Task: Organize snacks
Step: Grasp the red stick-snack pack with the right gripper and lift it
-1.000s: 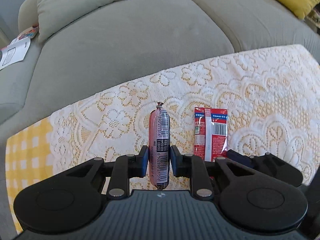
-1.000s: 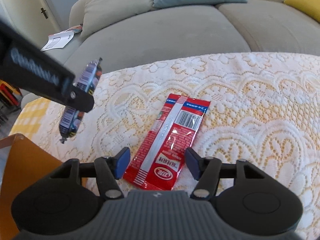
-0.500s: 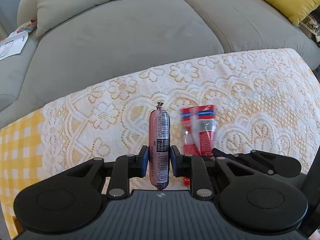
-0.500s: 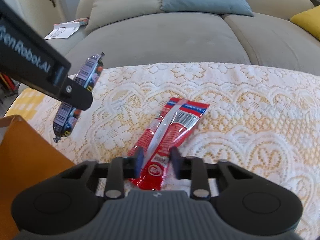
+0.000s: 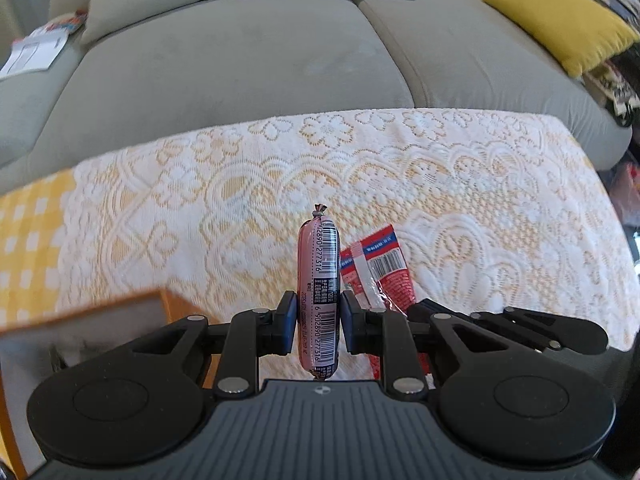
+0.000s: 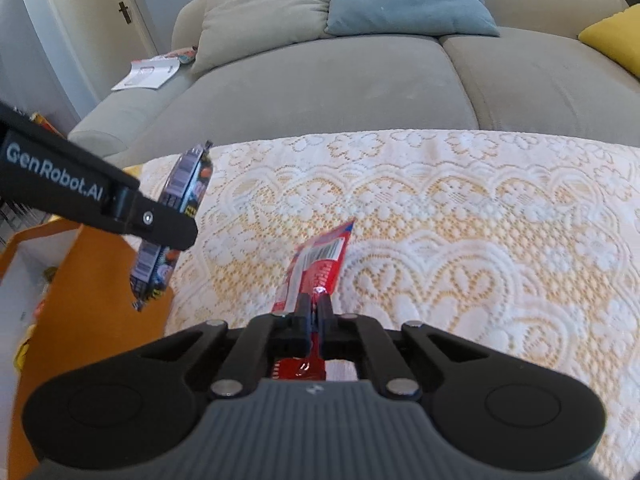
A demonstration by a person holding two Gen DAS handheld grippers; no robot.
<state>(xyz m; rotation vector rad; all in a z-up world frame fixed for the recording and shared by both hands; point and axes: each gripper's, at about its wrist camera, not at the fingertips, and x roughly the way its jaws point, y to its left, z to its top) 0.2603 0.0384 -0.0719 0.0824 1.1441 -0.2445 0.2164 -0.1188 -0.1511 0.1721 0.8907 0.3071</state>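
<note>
We hold the left hand-held gripper (image 5: 318,322) clamped on a pink sausage stick (image 5: 319,280), its two blue pads pressing the wrapper from either side at about mid-length, so that the stick stands upright with its knotted end up and its barcode facing the left wrist camera. In the right wrist view the same sausage stick (image 6: 176,216) hangs tilted in the left hand-held gripper (image 6: 170,234), above the edge of an orange box (image 6: 92,320) that sits at the left end of the bench (image 6: 460,220). The bench is covered with a white lace cloth (image 5: 440,184) over a yellow checked one (image 5: 28,248). We hold the right hand-held gripper (image 6: 314,322) fully closed on the near end of a red snack packet (image 6: 320,268); its pads squeeze the packet into a narrow fold, and the far end, with barcode and blue strip, points away over the lace. In the left wrist view the red snack packet (image 5: 380,268) shows just to the right of the sausage stick, with the right hand-held gripper's black arms below it. Behind the bench we see a grey sofa (image 6: 320,80) with a beige cushion (image 6: 264,4), a blue cushion (image 6: 404,0) and a yellow cushion (image 5: 560,20), and a leaflet (image 6: 148,74) on the sofa's arm.
</note>
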